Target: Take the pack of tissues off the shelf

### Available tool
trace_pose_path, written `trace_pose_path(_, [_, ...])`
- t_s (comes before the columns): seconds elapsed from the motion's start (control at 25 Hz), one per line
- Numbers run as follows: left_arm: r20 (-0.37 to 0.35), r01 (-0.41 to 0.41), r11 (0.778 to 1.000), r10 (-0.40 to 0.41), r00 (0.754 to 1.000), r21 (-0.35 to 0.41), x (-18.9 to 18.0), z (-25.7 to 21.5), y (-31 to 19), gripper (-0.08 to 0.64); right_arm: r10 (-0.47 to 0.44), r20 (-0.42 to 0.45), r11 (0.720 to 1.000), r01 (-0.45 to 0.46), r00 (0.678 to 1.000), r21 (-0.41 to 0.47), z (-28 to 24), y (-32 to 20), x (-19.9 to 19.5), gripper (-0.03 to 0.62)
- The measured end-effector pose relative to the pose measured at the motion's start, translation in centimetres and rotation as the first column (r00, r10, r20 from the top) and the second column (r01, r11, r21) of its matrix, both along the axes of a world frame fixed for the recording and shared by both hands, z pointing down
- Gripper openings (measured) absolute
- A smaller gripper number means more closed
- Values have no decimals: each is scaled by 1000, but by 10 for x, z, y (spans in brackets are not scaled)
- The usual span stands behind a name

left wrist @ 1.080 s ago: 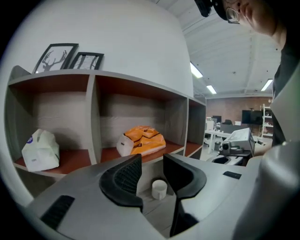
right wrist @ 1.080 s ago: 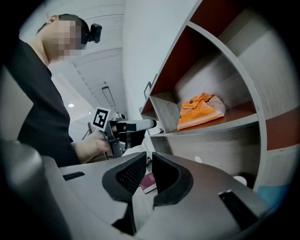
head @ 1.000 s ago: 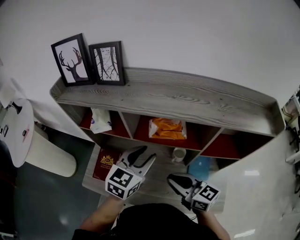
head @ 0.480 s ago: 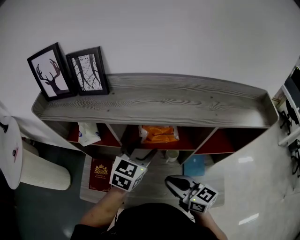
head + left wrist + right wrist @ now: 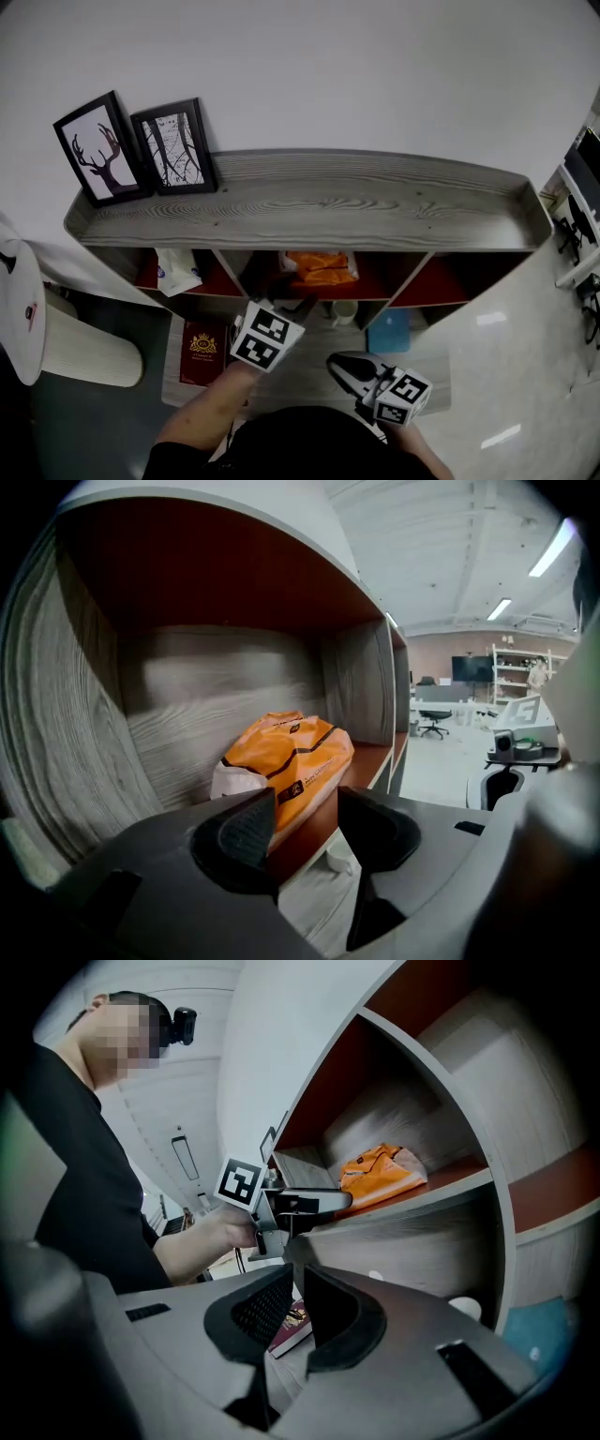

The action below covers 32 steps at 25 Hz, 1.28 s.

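An orange tissue pack (image 5: 319, 265) lies in the middle compartment of the grey wooden shelf (image 5: 309, 202). In the left gripper view the pack (image 5: 286, 757) sits on the red board just ahead of my left gripper (image 5: 307, 803). Its jaws have just been closing a little, still stand apart, and press on nothing. From the head view, my left gripper (image 5: 298, 306) reaches up to that compartment's front edge. My right gripper (image 5: 339, 364) hangs lower and nearer, shut and empty. The right gripper view looks past its own jaws (image 5: 298, 1283) at the left gripper (image 5: 333, 1202) and the pack (image 5: 380, 1171).
Two framed pictures (image 5: 94, 150) (image 5: 173, 148) lean on the shelf top at the left. A white pack (image 5: 176, 269) fills the left compartment. Below lie a maroon book (image 5: 202, 349), a white cup (image 5: 345, 311) and a blue thing (image 5: 389, 330). A round white table (image 5: 19, 300) stands at left.
My left gripper has gone forward and a little down to the middle compartment, its jaws wider than a second ago. The head view has shifted. The right gripper has stayed put.
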<state>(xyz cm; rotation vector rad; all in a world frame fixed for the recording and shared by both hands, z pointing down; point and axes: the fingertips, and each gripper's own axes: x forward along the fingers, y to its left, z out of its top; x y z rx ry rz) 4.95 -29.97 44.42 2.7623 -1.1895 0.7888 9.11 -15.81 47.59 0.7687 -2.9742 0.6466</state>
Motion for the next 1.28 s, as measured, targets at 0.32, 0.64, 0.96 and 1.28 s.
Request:
trace_pose_path(0.32, [18,-13,1000,13,1000,10,1,4,-1,82,-15,-12,1000,15,1000,-12,1,6,-3,21])
trace_pose_path(0.64, [-40,4,1000,-3,999,15,-5,-5,10,18,-30,-22,999,30,999,-17,0,12,-5,20])
trace_pose_path(0.96, [-123,-1,999,7,992,49,-16,-35,38,15,-41,-33,999,40,999,-14,-3,11,-6,21])
trace_pose_path(1.28, [-202,13,996,5,979,86,-36,-64,73,15,-33,-43,999,33,999,-22,-3,5,-2,21])
